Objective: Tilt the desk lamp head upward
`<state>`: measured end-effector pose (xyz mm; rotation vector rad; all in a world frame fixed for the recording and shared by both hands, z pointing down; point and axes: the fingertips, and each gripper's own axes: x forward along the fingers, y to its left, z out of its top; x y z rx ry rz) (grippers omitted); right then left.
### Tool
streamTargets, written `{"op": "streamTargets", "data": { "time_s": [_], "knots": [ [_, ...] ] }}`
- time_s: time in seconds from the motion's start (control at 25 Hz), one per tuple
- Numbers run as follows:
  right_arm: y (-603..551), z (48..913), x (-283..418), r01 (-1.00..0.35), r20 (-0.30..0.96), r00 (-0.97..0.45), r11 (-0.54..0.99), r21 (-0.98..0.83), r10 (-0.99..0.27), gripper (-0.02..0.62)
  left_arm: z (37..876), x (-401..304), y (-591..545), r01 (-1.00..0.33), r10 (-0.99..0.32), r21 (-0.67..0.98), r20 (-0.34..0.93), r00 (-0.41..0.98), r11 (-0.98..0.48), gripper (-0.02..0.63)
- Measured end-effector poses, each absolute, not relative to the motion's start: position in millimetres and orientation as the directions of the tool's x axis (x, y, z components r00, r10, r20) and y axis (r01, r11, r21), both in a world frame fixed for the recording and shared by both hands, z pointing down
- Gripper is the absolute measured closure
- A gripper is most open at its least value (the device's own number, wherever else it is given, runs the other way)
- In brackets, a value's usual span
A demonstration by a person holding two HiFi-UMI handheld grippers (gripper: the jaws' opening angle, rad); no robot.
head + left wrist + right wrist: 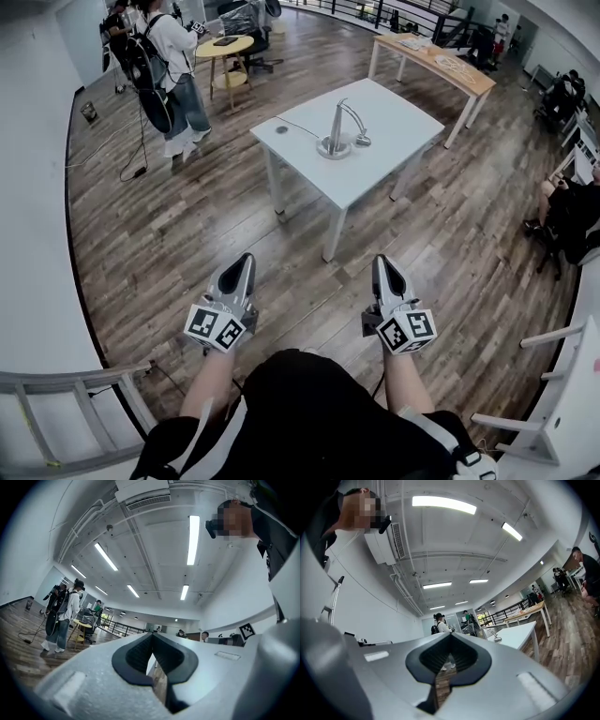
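While we hold our left tongs [245, 261] and right tongs [383, 262] pressed together and empty, the silver metal desk lamp [337, 133] stands on the white square surface [398, 127], well ahead of both.

Open wooden floor [187, 234] is seen before the white table [398, 127], and bare tabletop all round the desk lamp [336, 133]. A standing person [173, 66] is placed well apart, far left.

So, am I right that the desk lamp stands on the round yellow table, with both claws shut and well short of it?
Not quite: the desk lamp stands on the white table, as the head view shows. The left claw and right claw are indeed shut and well short of it.
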<state>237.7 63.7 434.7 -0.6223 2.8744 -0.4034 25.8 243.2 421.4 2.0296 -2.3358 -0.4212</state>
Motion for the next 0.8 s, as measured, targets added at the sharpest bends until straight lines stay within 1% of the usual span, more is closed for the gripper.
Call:
{"op": "streamTargets", "data": {
  "time_s": [0.12, 0.28, 0.44, 0.8],
  "knots": [
    [49, 440, 238, -0.378, -0.093, -0.904, 0.883, -0.280, -0.417, 0.591, 424, 28, 229, -0.969, -0.974, 0.212, -0.161, -0.160, 0.124, 0.606],
    [35, 455, 223, -0.393, -0.029, -0.912, 0.892, -0.222, -0.409, 0.591, 427, 21, 216, -0.971, -0.976, 0.200, -0.143, -0.165, 0.135, 0.606],
    [24, 459, 204, -0.383, -0.025, -0.916, 0.891, -0.242, -0.401, 0.591, 431, 9, 204, -0.972, -0.977, 0.180, -0.128, -0.173, 0.148, 0.606],
    [-24, 461, 166, -0.456, 0.014, -0.885, 0.861, -0.226, -0.465, 0.591, 435, -45, 147, -0.975, -0.979, 0.198, -0.154, -0.132, 0.100, 0.606]
  ]
}}
